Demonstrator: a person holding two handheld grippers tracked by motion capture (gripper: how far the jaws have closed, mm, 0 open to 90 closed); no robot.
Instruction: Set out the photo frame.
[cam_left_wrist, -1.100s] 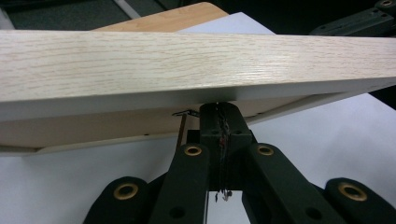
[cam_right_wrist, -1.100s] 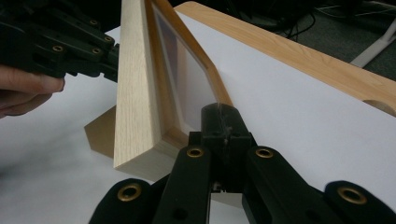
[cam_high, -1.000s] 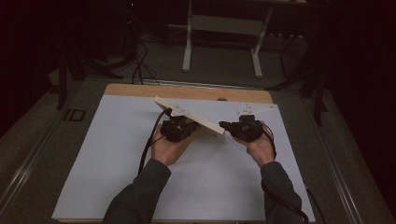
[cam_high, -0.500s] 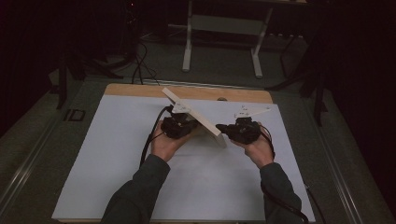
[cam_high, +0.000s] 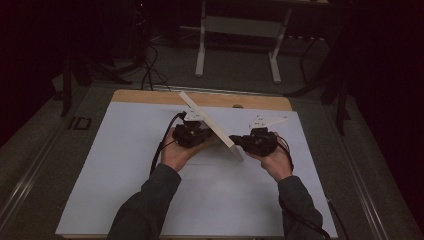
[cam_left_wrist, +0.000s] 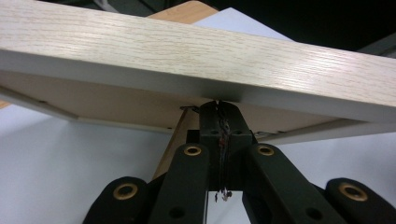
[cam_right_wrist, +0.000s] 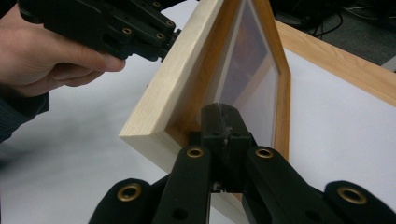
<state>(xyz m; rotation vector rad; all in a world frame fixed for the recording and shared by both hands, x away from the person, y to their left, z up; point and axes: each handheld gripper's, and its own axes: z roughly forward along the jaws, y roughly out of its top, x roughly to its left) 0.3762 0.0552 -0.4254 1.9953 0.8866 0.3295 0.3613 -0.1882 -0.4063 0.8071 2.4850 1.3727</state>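
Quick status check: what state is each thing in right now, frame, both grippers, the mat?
Wooden picture frame: tilted on edge, near corner by the mat, held between the grippers.
Left gripper: jaws shut, tips against the frame's back.
Right gripper: jaws shut, tips against the frame's inner rim.
White mat: flat on the table.

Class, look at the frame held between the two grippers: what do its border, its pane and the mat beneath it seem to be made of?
The frame border looks like pale wood or wood-look laminate: fine grain lines, matte finish. Its pane seems clear glass or plastic, since it shows through with a faint sheen. The mat looks like smooth white paper or plastic sheet, flat and matte; which one I cannot tell.
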